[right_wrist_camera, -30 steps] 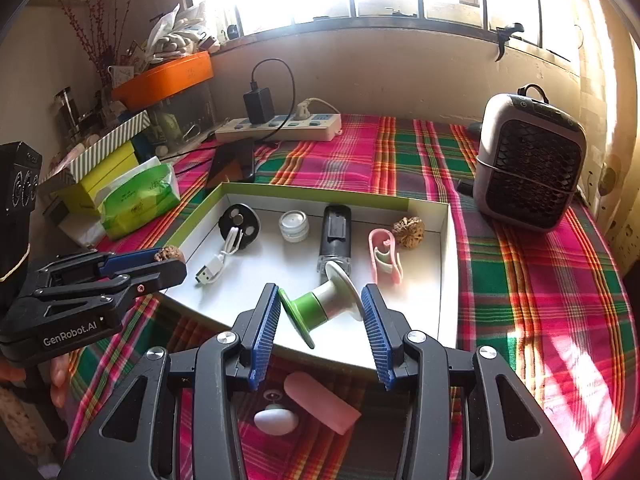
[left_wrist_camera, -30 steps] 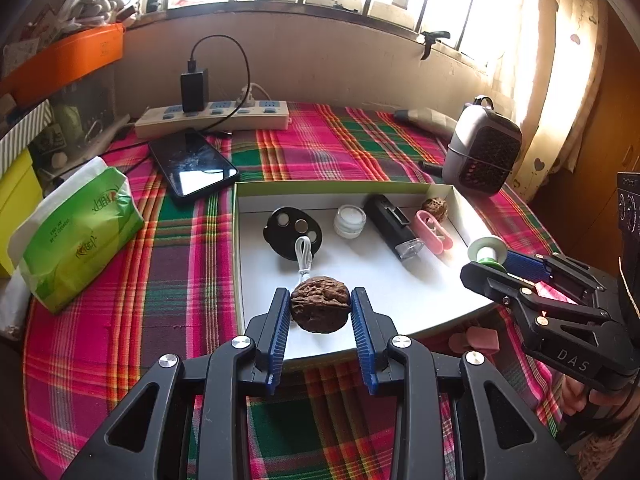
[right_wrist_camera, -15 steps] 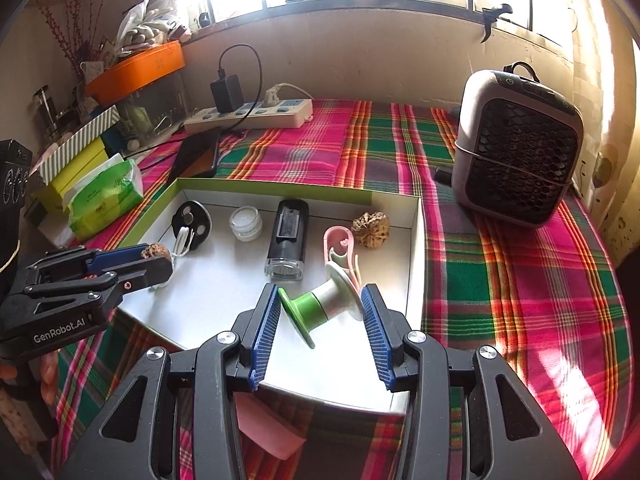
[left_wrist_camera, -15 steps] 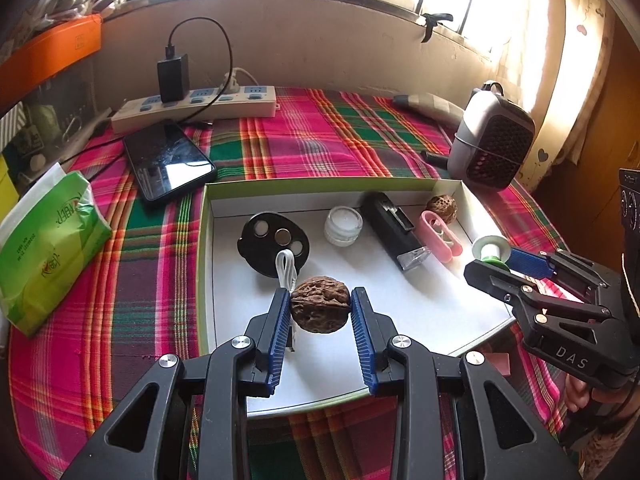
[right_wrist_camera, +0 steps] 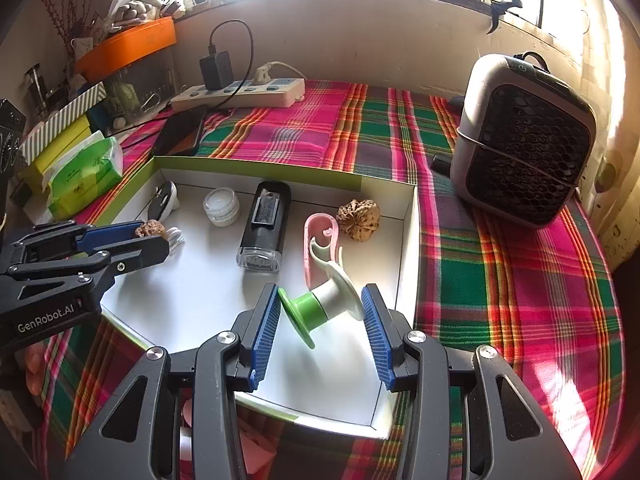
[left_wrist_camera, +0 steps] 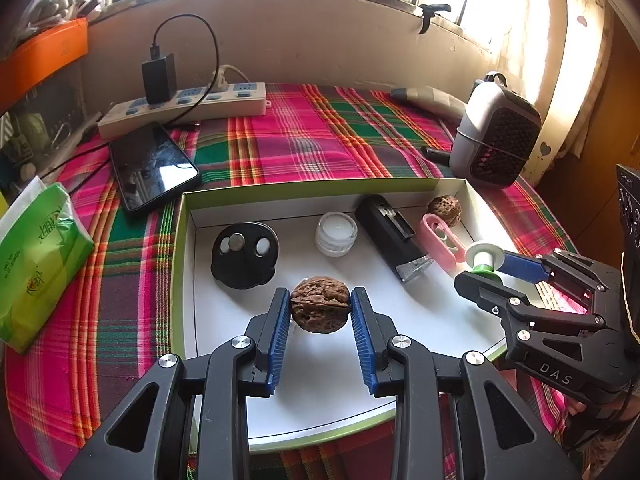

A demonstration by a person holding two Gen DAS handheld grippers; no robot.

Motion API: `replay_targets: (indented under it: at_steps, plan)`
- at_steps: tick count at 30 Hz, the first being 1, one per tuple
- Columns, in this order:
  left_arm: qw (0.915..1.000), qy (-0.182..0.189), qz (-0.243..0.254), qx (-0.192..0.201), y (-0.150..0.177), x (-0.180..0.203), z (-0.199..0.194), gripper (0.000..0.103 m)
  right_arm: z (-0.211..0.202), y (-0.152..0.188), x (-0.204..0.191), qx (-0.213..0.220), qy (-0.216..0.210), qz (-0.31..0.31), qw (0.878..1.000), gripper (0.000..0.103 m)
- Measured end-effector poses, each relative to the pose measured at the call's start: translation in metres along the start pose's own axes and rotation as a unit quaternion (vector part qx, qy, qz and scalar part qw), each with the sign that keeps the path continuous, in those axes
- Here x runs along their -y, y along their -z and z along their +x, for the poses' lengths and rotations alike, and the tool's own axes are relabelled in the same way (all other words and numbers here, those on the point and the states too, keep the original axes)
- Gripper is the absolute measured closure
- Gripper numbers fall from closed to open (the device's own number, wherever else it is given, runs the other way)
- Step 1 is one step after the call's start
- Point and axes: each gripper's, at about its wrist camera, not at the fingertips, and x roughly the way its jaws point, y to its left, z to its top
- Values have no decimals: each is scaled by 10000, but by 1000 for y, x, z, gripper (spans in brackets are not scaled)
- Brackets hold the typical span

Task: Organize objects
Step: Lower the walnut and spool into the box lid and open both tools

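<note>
The left gripper [left_wrist_camera: 320, 312] is clamped on a brown walnut [left_wrist_camera: 319, 309], its blue pads pressing both sides, and holds it above the white floor of the open tray [left_wrist_camera: 400, 304]. The right gripper [right_wrist_camera: 320, 312] is clamped on a green-and-white spool [right_wrist_camera: 320, 307], which sits tilted between its pads over the tray's near right part. In the left wrist view, from the walnut, a black round holder [left_wrist_camera: 245, 255] lies at ten o'clock, a small white jar [left_wrist_camera: 336, 234] at twelve, a black rectangular device [left_wrist_camera: 390, 236] at one, and a pink clip [left_wrist_camera: 440, 240] and a second walnut [left_wrist_camera: 445, 210] at about two. The tray rests on a plaid cloth [left_wrist_camera: 320, 140]; a phone [left_wrist_camera: 154, 168] lies beyond its far left corner.
</note>
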Motion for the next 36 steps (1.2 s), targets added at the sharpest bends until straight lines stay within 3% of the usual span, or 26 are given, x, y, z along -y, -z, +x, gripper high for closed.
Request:
replay_targets:
  at_steps: [13,25,36]
  plan:
    - [9999,-92,114,-29,-6,5,10,74,7,-2,-5,-1,-104,-152,9998,59]
    - [9995,-209,224,12,-9,9,16,74,12,-4,-10,81,208,-485,9986,60]
    - [9992,-272,290,38,-11,11,18,74,16,-4,-12,112,188,-531,9983,60]
